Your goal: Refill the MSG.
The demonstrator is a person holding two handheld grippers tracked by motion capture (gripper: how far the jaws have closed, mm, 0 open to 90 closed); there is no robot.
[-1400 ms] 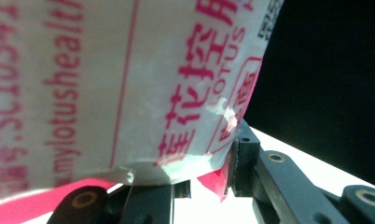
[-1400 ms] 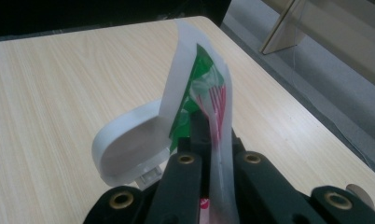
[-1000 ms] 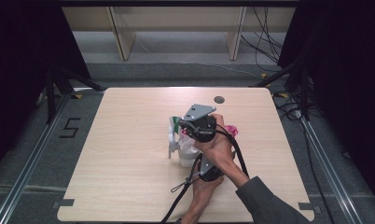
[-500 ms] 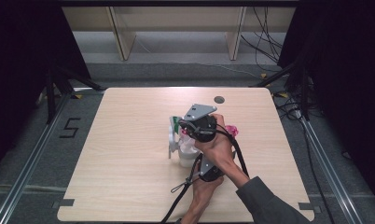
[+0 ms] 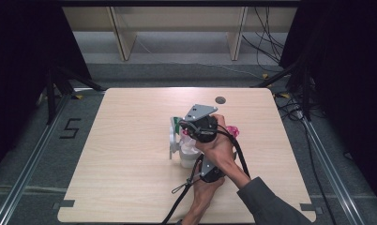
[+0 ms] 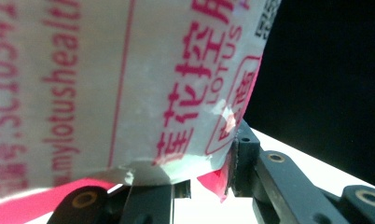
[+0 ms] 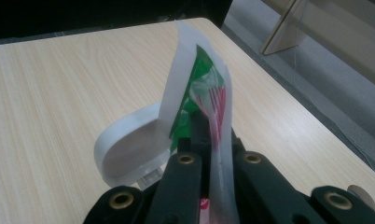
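A: Anything different from a second back?

B: No. Both hands and the packet (image 5: 188, 151) sit as before, near the middle of the table (image 5: 130, 187).

A: The claws?

B: The left gripper (image 6: 202, 186) clamps the packet's lower end. The right gripper (image 7: 209, 140) is pinched tight on a thin film strip (image 7: 202, 93), white and green with red stripes, above the packet. A white lid (image 7: 125, 151) sits just beside it.

A: Any writing?

B: Red print on white: "LOTUS", "mylotushealt…", some Chinese characters.
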